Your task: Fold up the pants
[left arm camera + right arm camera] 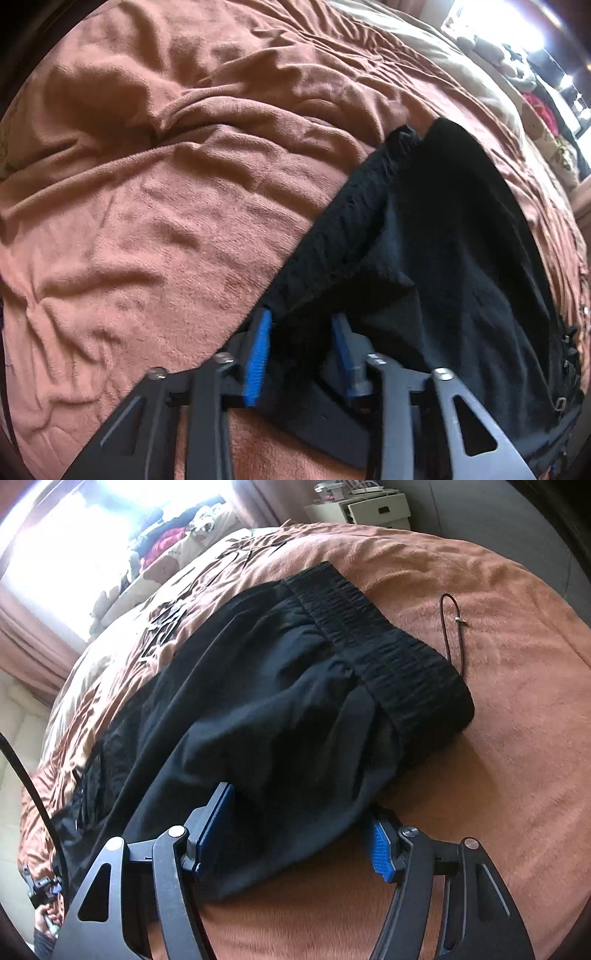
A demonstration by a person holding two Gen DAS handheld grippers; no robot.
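Observation:
Black pants (436, 236) lie on an orange-brown bedspread (155, 206). In the left wrist view a leg end with a ribbed cuff reaches away from me. My left gripper (301, 325) stands open with its blue pads either side of a fold of the black cloth. In the right wrist view the pants (273, 701) lie in a bunched heap with the elastic waistband (380, 635) at the far right. My right gripper (303, 816) is open wide, its pads astride the near edge of the cloth.
A thin dark cord with a small metal bead (452, 627) lies on the bedspread (498, 738) just right of the waistband. A white bedside cabinet (365, 507) stands beyond the bed. A pile of clothes and soft toys (173, 535) lies under the bright window.

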